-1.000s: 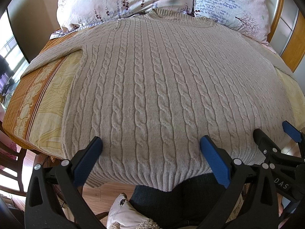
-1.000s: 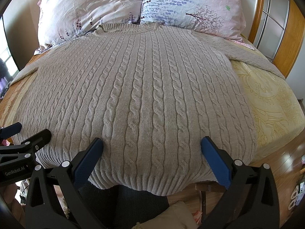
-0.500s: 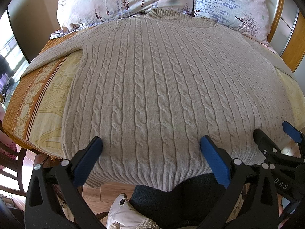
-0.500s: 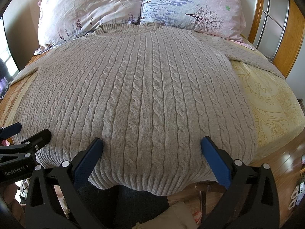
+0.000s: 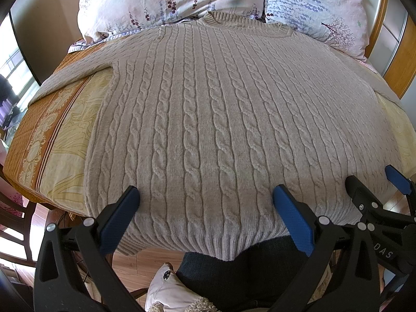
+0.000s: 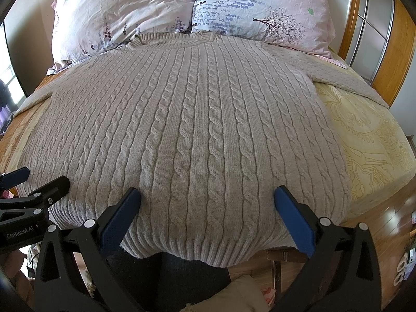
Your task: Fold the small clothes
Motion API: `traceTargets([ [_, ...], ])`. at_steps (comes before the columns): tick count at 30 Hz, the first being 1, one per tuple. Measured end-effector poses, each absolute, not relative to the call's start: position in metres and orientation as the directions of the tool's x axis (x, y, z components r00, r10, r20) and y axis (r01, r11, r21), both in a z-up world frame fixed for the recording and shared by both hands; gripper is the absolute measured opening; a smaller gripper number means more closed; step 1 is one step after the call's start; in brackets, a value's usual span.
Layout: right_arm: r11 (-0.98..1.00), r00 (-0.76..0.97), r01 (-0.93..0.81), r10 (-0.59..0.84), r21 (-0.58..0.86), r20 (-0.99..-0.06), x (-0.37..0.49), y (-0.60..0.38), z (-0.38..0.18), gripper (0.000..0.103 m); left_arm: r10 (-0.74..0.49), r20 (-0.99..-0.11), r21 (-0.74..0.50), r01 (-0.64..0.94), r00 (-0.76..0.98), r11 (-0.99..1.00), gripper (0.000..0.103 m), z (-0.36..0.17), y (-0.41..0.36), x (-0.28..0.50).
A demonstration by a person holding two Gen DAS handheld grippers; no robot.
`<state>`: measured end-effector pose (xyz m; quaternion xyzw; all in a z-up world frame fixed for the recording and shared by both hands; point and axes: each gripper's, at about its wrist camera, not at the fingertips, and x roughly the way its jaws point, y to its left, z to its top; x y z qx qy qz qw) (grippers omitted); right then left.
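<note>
nothing has shifted since 1 second ago: the beige sweater [image 5: 221,119] lies flat on the bed [image 6: 369,140], collar at 2 pillows [image 6: 260,7]; left gripper [image 5: 205,208] and right gripper [image 6: 208,205] stay spread wide over its hem, holding nothing.

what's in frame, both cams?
sweater: 1, beige cable-knit, flat on bed, hem over near edge
pillows: 2, pink floral, at head of bed, behind collar
bedspread: 1, yellow and orange, under sweater
headboard: 1, wooden, far right
floor: wood, below bed
left tongs: 1, black, blue pads, open over hem
right tongs: 1, black, blue pads, open over hem
</note>
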<state>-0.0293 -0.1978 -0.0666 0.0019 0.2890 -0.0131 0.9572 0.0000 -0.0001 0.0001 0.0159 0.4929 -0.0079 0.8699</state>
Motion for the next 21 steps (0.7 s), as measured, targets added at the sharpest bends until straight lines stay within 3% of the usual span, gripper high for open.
traceTargets([
  [8,1.000,0.844,-0.023,0.009,-0.019,-0.536,-0.028,-0.196,-0.069,0.102,0.002,-0.862,0.025,0.040,0.506,0.999,0.101,-0.001,-0.002,0.005],
  [17,0.996,0.898,-0.088,0.067,-0.027,-0.434,-0.027,-0.194,-0.071,0.102,-0.016,-0.827,0.021,0.060,0.562,0.998,0.101,-0.001,0.001,0.000],
  [21,0.996,0.919,-0.065,0.085,0.063,-0.386,-0.021,-0.216,-0.048,0.102,-0.063,-0.798,-0.022,0.075,0.599,0.997,0.101,0.004,0.008,0.011],
])
